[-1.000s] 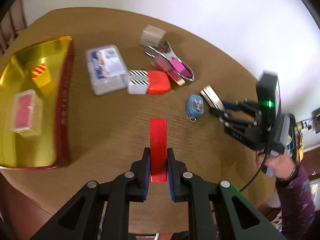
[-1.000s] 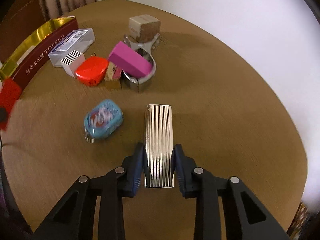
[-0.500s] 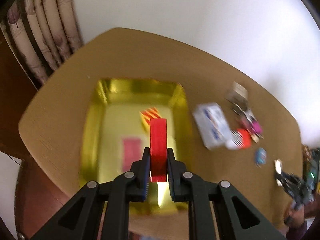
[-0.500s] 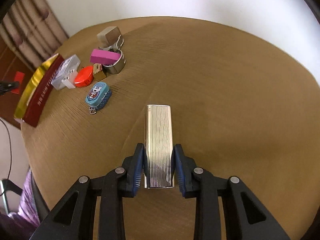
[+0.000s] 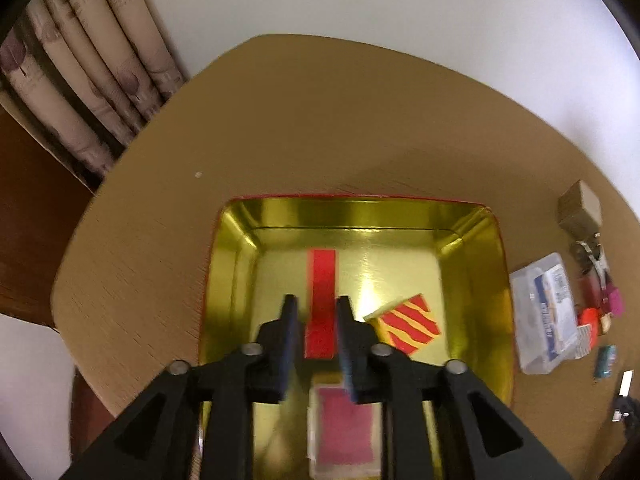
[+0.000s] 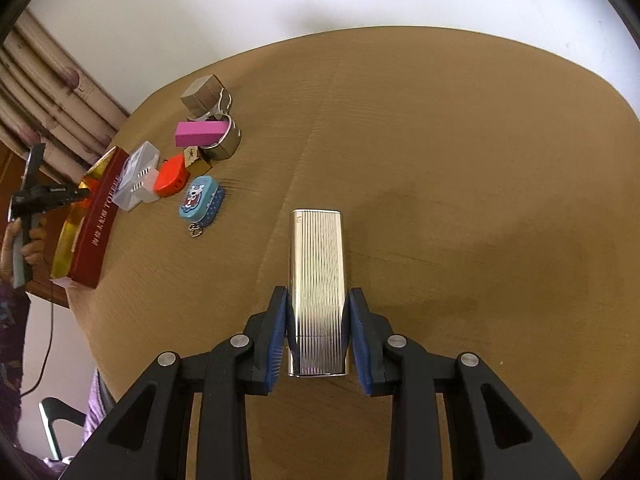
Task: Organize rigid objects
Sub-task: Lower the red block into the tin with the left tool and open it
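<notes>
A flat red block (image 5: 321, 304) hangs over the gold tin (image 5: 472, 240) between the jaws of the left gripper (image 5: 318, 328), which are opening, gaps showing at both pads. The right gripper (image 6: 318, 332) clamps a ribbed silver case (image 6: 317, 280) over bare table (image 6: 480, 160), well away from the tin. In the tin lie a striped box (image 5: 408, 322) and a pink card box (image 5: 346, 432). Just beside the tin sits a clear plastic box (image 5: 544, 312).

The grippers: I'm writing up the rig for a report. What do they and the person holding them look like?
Both the left gripper and the right gripper are black, with angular linkage arms, silver pivot bolts and blue ribbed pads inside the fingers. Seen from the right wrist, a black cable hangs below the left gripper, and the person wears a purple patterned sleeve.
</notes>
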Action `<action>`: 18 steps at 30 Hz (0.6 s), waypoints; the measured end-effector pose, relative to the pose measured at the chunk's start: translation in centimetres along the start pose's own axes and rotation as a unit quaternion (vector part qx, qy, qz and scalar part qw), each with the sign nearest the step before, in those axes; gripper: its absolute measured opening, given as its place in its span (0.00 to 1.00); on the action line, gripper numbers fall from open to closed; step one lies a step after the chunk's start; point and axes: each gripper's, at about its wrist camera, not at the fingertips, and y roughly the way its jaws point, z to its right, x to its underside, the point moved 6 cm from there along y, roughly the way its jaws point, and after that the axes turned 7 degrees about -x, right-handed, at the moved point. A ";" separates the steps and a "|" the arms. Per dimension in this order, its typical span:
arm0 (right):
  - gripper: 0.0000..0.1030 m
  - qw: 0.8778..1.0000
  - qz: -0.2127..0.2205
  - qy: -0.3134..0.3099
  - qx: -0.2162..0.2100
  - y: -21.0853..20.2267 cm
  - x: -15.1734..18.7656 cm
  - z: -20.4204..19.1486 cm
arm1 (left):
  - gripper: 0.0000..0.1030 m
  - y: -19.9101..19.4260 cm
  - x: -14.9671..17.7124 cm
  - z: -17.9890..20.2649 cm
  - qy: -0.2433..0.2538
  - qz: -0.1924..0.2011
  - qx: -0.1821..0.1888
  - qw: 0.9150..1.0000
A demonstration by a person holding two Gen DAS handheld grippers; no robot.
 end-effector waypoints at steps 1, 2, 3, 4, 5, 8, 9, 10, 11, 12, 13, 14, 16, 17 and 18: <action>0.26 1.000 -0.001 0.003 -0.002 -0.1 0.1 -0.1 | 0.28 -0.2 0.0 -0.2 0.002 0.008 -0.006 1.000; 0.26 1.000 -0.002 0.006 -0.004 -0.1 0.2 -0.1 | 0.31 -0.5 0.0 -0.3 0.005 0.020 -0.014 1.000; 0.26 1.000 -0.001 0.012 -0.010 -0.2 0.3 -0.2 | 0.34 -0.8 -0.1 -0.5 0.008 0.028 -0.022 0.999; 0.26 1.000 0.000 0.016 -0.015 -0.2 0.3 -0.2 | 0.34 -1.2 0.0 -0.8 0.009 0.037 -0.031 0.999; 0.26 0.999 0.002 0.026 -0.024 -0.3 0.4 -0.3 | 0.34 -1.7 0.2 -1.0 0.004 0.041 -0.030 0.999; 0.26 0.997 0.006 0.050 -0.054 -0.7 0.5 -0.8 | 0.34 -3.9 1.7 -1.6 -0.031 0.052 0.013 0.998; 0.26 0.996 0.008 0.060 -0.068 -0.8 0.5 -1.1 | 0.34 -4.6 2.5 -1.7 -0.042 0.052 0.029 0.997; 0.26 0.994 0.009 0.068 -0.080 -0.9 0.5 -1.5 | 0.35 -5.6 3.9 -1.7 -0.053 0.056 0.056 0.995; 0.26 0.993 0.010 0.074 -0.091 -0.9 0.4 -1.9 | 0.35 -6.7 5.0 -1.2 -0.058 0.059 0.072 0.994; 0.26 0.991 0.011 0.080 -0.104 -0.9 0.3 -2.6 | 0.35 -7.4 6.2 -1.2 -0.063 0.064 0.086 0.992; 0.26 0.990 0.011 0.083 -0.114 -0.9 0.1 -3.3 | 0.35 -8.2 7.6 -1.2 -0.066 0.071 0.097 0.991; 0.26 0.988 0.011 0.087 -0.127 -0.9 0.0 -4.0 | 0.35 -8.8 8.9 -1.4 -0.068 0.078 0.099 0.990; 0.26 0.983 0.013 0.093 -0.157 -1.0 -0.7 -6.2 | 0.35 -9.5 11.4 -1.7 -0.066 0.085 0.094 0.990; 0.26 0.982 0.013 0.092 -0.165 -1.1 -1.1 -7.1 | 0.35 -9.9 12.6 -1.8 -0.066 0.087 0.092 0.990; 0.26 0.980 0.014 0.088 -0.179 -1.1 -1.7 -8.6 | 0.35 -10.1 13.6 -2.1 -0.067 0.088 0.089 0.990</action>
